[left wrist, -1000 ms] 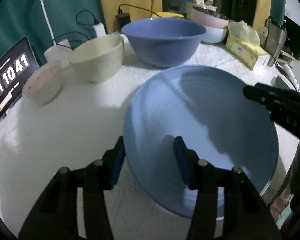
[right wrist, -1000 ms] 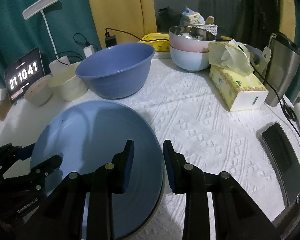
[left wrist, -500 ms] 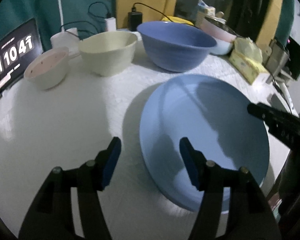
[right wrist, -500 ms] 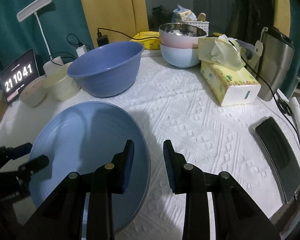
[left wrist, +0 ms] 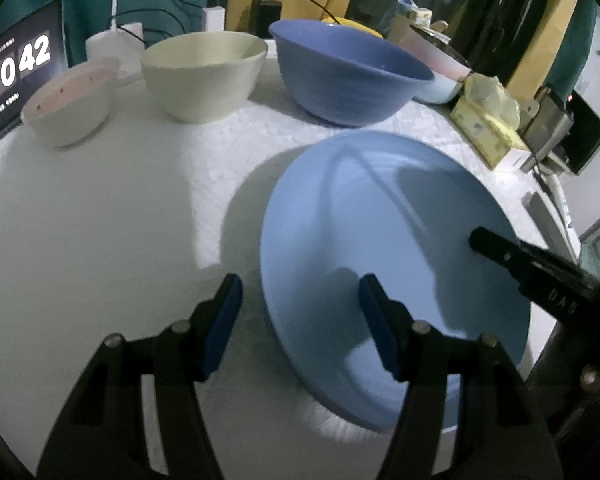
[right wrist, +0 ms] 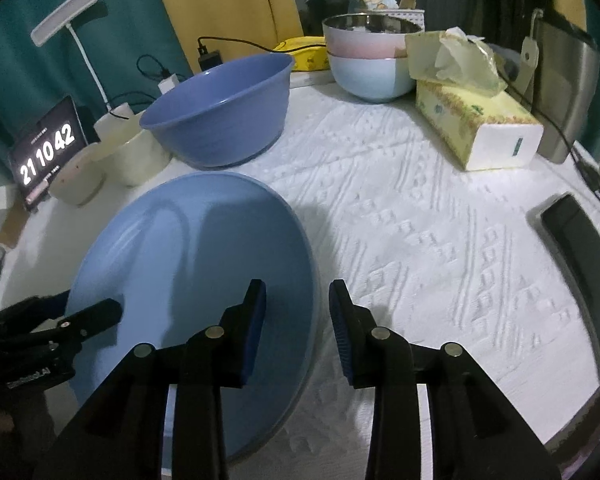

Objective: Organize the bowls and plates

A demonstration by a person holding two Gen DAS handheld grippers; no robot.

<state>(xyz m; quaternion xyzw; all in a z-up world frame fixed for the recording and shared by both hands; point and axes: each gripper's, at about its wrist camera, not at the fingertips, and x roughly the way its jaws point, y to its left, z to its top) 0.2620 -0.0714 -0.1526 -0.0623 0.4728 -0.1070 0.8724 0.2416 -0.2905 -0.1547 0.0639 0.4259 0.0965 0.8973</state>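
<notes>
Down at the near edge of the round table (right wrist: pixel 420 208), covered in a white textured cloth, lies the large pale-blue round plate (left wrist: pixel 380 240), flat on the cloth.

Both claws tilt steeply downward toward it from opposite sides. The left claw (left wrist: pixel 300 320) has its jaws spread apart: its blue-padded fingers straddle the plate's left rim, one over the bare cloth, the other above the plate's surface, and neither pad presses on the rim. The right claw (right wrist: pixel 298 320) straddles the plate's right rim in the same way, one finger over the plate and the other over the cloth; its jaws are opening slightly, with the rim between them and a clear gap on each side. In the right wrist view the left claw's black fingers reach in over the plate's far edge.

Behind the plate stand a deep dark-blue bowl (right wrist: pixel 220 112), a cream-coloured bowl (left wrist: pixel 204 72) and a small white bowl with a pinkish speckled inside (left wrist: pixel 68 108). Farther right, a pink bowl is nested in a light-blue one (right wrist: pixel 370 60), beside a yellow tissue box (right wrist: pixel 476 128).
</notes>
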